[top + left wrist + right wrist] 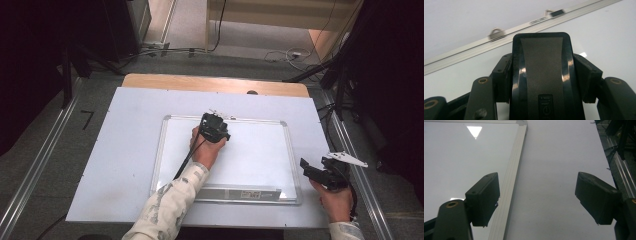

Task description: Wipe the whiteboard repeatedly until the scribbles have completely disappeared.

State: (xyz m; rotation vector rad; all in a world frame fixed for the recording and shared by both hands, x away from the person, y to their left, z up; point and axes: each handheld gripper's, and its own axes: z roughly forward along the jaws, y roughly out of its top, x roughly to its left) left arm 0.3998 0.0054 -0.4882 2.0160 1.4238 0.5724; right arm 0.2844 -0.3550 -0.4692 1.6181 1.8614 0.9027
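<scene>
A whiteboard (250, 155) with a silver frame lies flat on the white table top. My left gripper (216, 127) hovers over the board's upper middle, close to its far frame (474, 47). It is shut on a black board eraser (541, 75), whose grey felt strip faces the camera between the two pads. My right gripper (306, 167) rests at the board's right edge, near the front corner. Its jaws (537, 197) stand wide open with nothing between them, one pad over the board's frame (516, 162) and the other over the table.
A white sheet (125, 150) covers the wooden table (215, 82). Two metal hanging loops (496, 31) stick out from the board's far frame. Metal rails (360, 165) run along both sides of the table, with cables and dark stands beyond.
</scene>
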